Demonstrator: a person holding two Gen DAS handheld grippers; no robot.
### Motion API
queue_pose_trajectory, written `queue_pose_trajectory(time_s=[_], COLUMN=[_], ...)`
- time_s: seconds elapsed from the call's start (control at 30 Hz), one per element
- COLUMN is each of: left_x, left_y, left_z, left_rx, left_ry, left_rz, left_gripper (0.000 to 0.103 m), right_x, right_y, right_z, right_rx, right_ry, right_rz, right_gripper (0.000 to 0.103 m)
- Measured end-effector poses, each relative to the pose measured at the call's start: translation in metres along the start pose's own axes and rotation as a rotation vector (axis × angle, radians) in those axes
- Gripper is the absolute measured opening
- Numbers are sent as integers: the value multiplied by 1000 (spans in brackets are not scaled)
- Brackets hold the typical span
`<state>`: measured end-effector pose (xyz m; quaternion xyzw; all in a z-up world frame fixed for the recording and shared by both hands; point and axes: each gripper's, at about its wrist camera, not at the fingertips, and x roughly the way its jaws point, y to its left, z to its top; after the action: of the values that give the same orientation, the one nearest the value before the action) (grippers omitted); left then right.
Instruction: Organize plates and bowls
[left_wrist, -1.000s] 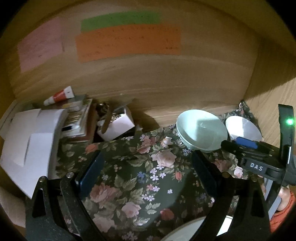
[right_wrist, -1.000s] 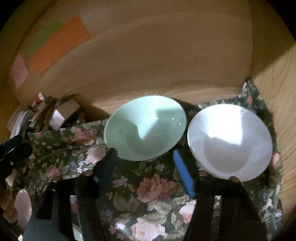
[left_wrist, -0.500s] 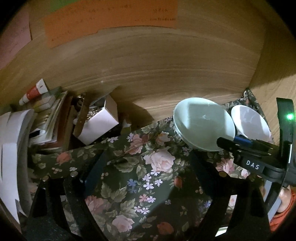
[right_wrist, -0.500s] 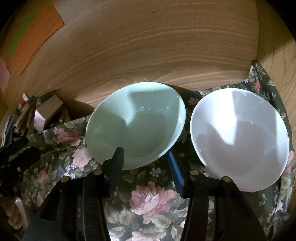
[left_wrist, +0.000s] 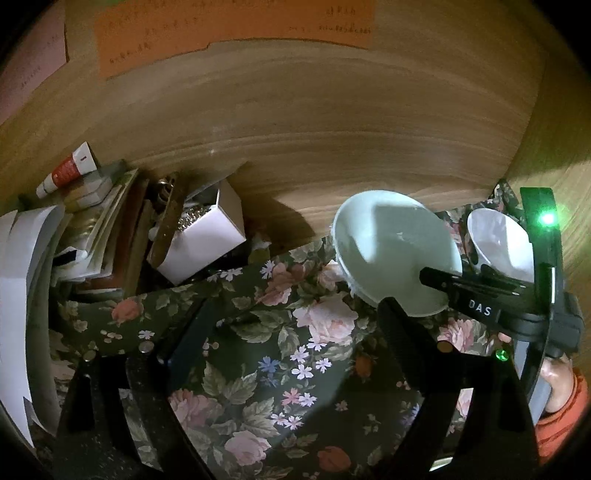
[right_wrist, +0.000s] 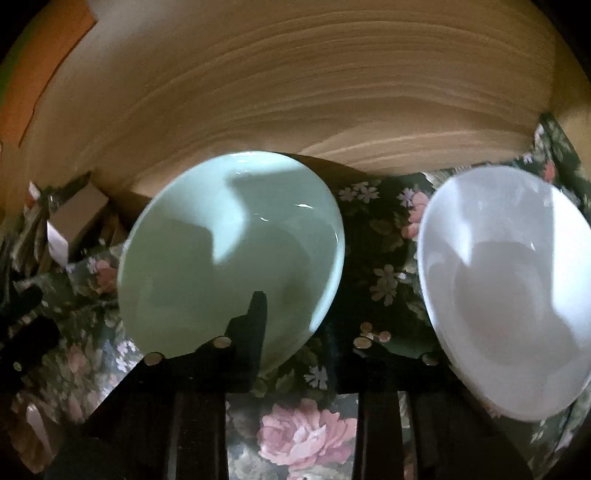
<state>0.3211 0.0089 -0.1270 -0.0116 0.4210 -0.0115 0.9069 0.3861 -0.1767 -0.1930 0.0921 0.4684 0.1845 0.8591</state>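
Floral cloth (right_wrist: 306, 435), green bowl (right_wrist: 229, 254), white bowl (right_wrist: 513, 288)

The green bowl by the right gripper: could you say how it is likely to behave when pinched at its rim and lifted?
The green bowl looks glazed, with bright glints, so probably slippery. It looks rigid and probably breakable. Held by one rim edge, its wide flare may make it tilt.
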Motion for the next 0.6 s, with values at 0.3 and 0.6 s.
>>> queue_pose_trajectory(time_s=[0.3,0.6], left_x=[17,35], left_y=[3,11], left_z=[-4,-7], left_rx=[-12,-38], left_ry=[58,128], left_rz=[-14,2], left_gripper=[91,78], right_x=[-1,-18], right_y=[20,36], right_z=[-7,-28], right_rx=[-128,-199], right_ry=[41,93], right_rz=[40,125], right_gripper=[22,20])
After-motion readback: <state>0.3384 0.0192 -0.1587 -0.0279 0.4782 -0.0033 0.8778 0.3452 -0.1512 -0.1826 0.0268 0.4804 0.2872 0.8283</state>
